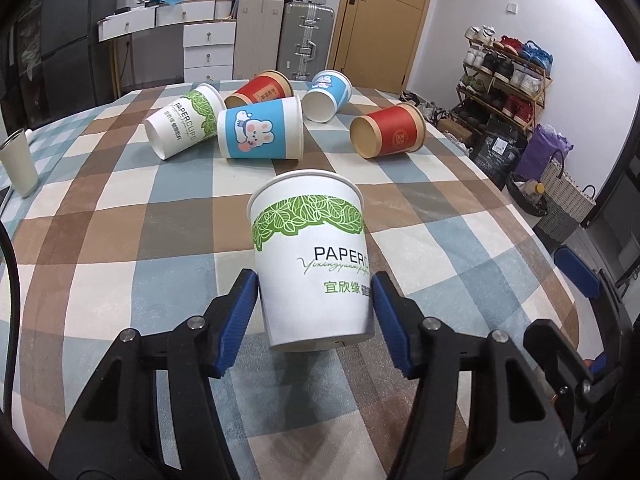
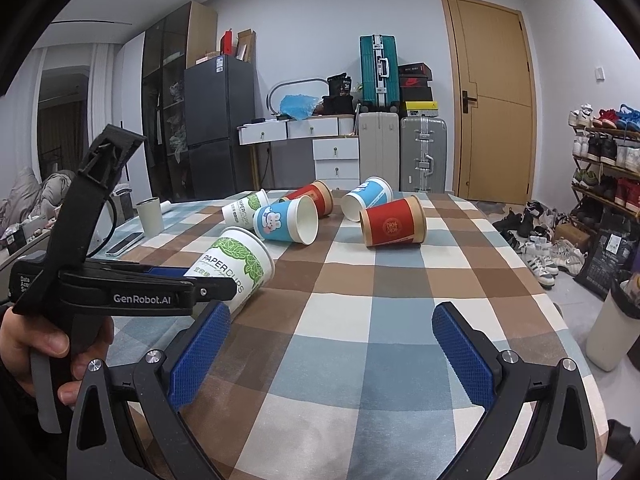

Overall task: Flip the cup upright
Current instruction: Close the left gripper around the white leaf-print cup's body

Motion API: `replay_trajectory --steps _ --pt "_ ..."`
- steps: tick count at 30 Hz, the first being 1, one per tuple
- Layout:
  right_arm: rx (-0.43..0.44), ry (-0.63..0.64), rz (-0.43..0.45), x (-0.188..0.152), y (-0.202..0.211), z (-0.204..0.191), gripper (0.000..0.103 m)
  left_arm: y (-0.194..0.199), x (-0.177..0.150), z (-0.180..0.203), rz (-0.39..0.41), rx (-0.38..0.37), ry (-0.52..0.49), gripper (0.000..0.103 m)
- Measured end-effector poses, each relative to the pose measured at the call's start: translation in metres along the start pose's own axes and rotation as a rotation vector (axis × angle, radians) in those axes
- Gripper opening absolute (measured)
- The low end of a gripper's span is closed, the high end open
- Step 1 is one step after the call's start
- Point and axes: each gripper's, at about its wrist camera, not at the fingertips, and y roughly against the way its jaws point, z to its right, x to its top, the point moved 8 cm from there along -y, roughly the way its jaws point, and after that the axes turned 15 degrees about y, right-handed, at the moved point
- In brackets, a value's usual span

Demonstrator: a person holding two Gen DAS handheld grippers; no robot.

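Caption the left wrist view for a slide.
Left hand-held gripper clamps a leaf-print paper cup above the checked tablecloth; five cups lie toppled behind.

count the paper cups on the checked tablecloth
6: white leaf-print paper cup in the left tongs; second leaf cup far left, two blue rabbit cups, two red cups.

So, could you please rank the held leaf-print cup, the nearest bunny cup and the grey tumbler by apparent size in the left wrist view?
1. Leaf-print cup, largest, though nearest the camera.
2. Bunny cup.
3. Grey tumbler, smallest, but partly cropped at the edge, so unsure.
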Motion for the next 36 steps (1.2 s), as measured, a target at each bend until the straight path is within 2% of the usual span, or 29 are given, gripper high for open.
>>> replay_trajectory --steps 28,36 --pt "0.054 0.048 0.066 0.005 0.007 -0.030 0.103 0.071 -0.018 -0.031 0.092 -0.008 0.040 0.057" --pt "0.069 0.069 0.071 0.004 0.007 -0.040 0.103 0.082 -0.026 -0.041 0.094 -0.008 0.053 0.057"
